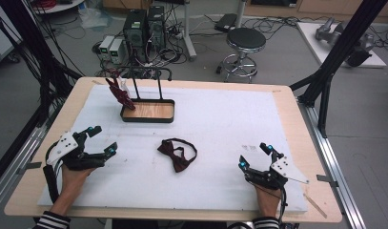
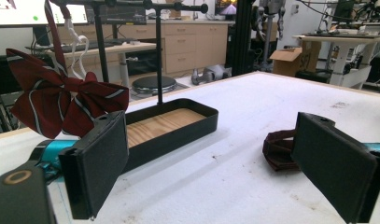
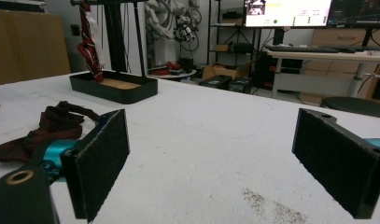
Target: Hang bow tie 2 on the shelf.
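Resting low on the tabletop (image 1: 215, 119), my left gripper (image 1: 100, 141) sits near the left edge with its jaws spread wide and nothing between them. My right gripper (image 1: 255, 154) sits near the right front edge, jaws equally wide apart and empty too. Both hands come in from the bottom of the high view, striped cuffs just showing.

Between the two grippers, roughly mid-table, lies a dark red bow tie (image 1: 177, 153), loose on the white surface with its strap curling around behind it. It is well apart from either gripper. In the left gripper view the bow tie (image 2: 278, 150) lies beyond the right-hand jaw, partly hidden by it; in the right gripper view it (image 3: 43, 128) lies off to the left, behind the left-hand jaw.

Farther back stands a black tray (image 1: 148, 111) with a wooden floor, and from it rise two black posts carrying a rail (a small hanging rack). A second tie (image 1: 120, 93), dark red with pale stripes, hangs from the rail at the tray's left end; in the left gripper view this tie (image 2: 61, 100) hangs just above and behind the left-hand jaw, tied on with a white cord.
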`<state>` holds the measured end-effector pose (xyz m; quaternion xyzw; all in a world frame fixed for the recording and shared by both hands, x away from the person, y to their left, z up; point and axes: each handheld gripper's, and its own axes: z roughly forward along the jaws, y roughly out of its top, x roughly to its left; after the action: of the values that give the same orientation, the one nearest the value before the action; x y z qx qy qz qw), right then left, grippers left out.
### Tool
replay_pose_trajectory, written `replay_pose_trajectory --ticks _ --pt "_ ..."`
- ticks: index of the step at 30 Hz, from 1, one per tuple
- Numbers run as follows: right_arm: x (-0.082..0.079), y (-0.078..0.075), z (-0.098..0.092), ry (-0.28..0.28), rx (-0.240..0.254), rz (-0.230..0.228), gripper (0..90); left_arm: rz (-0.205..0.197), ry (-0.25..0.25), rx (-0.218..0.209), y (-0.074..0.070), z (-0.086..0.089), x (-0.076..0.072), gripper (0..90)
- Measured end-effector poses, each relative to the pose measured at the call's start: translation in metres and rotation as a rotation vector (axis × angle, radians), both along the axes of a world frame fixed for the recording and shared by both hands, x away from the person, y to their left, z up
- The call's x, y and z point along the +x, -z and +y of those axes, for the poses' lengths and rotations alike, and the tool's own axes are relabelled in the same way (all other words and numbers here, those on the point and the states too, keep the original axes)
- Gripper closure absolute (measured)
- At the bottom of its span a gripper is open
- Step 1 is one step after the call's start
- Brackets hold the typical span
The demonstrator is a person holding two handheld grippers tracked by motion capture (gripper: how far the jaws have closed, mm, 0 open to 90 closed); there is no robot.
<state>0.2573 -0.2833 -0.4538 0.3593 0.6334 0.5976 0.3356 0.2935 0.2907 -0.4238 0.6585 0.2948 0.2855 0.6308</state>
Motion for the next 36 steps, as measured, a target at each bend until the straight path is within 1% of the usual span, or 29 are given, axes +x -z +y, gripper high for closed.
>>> replay_pose_trajectory --ticks 11,13,19,23,28,31,36 --pt "0.0 0.0 0.0 0.001 0.0 -0.001 10.3 0.001 -0.001 -0.008 -0.006 0.001 0.001 11.6" --pt "0.0 0.0 0.0 0.0 0.002 -0.001 10.3 0.005 -0.001 -0.002 -0.006 0.001 0.002 11.6" --pt "0.0 0.0 0.0 0.001 0.0 -0.002 10.2 0.006 0.009 0.004 -0.01 -0.001 0.002 11.6" --pt "0.0 0.0 -0.001 0.001 0.004 -0.009 10.3 0.013 0.024 0.01 -0.015 -0.006 0.003 11.6" --pt "0.0 0.0 -0.001 -0.001 0.008 -0.015 10.3 0.015 0.052 0.048 -0.024 -0.014 0.003 11.7" --pt "-0.001 0.0 -0.001 -0.002 0.013 -0.011 10.2 0.02 0.067 0.072 -0.03 -0.02 0.004 11.7" --pt "-0.001 0.001 -0.002 -0.004 0.015 -0.012 10.2 0.038 0.086 0.108 -0.038 -0.03 0.006 11.7"
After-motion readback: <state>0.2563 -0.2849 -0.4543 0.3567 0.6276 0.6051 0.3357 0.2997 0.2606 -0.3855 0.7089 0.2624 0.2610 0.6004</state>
